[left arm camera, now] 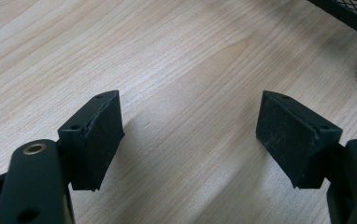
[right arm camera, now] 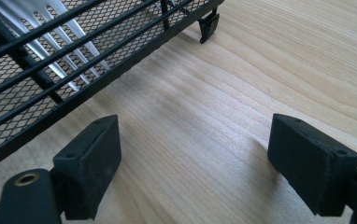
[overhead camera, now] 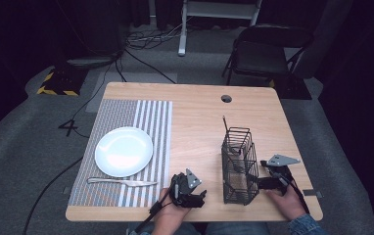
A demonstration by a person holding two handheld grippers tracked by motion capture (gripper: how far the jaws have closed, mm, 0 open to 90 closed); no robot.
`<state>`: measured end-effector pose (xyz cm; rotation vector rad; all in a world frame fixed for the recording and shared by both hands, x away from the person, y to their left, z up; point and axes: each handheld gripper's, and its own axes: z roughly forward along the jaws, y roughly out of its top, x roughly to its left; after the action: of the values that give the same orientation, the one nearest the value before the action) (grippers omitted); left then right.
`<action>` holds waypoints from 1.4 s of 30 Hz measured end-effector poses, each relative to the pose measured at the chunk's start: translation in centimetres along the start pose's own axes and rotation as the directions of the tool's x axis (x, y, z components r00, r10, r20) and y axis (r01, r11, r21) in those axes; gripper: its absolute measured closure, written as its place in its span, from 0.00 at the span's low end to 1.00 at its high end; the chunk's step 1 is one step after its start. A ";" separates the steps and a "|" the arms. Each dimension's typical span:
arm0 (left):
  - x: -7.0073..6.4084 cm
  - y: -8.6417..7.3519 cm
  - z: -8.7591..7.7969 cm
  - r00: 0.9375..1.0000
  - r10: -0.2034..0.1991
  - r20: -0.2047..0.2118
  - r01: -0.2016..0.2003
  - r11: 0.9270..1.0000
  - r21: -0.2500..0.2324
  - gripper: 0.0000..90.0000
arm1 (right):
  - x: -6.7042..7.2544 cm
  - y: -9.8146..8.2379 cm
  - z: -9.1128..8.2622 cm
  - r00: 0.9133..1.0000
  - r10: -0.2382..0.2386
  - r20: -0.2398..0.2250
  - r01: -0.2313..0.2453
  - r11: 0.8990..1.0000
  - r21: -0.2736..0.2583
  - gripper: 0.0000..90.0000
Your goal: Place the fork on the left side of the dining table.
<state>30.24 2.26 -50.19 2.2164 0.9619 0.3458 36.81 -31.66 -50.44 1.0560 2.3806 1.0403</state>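
The room was dark, with grey carpet (overhead camera: 23, 147) underfoot. Beyond the wooden table (overhead camera: 199, 117) stood a black folding chair (overhead camera: 266, 54) and a white desk frame (overhead camera: 214, 14), cables (overhead camera: 146, 39) trailing across the floor beside a yellow-and-black striped block (overhead camera: 58, 82).

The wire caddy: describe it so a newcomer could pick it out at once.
Start at the wooden table and look to its right half, away from the striped placemat that holds the plate and knife. The caddy stands there beside the right gripper. It is the one tall black mesh basket.
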 end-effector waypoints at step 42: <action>4.0 6.0 -7.0 0.991 -0.048 0.129 0.067 0.988 -0.142 0.39 | 0.1 0.0 0.0 1.000 0.001 0.001 -0.001 1.000 0.000 0.20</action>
<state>32.86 5.68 -41.10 2.0476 0.9022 0.2401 36.77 -31.60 -50.44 1.0570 2.3794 1.0398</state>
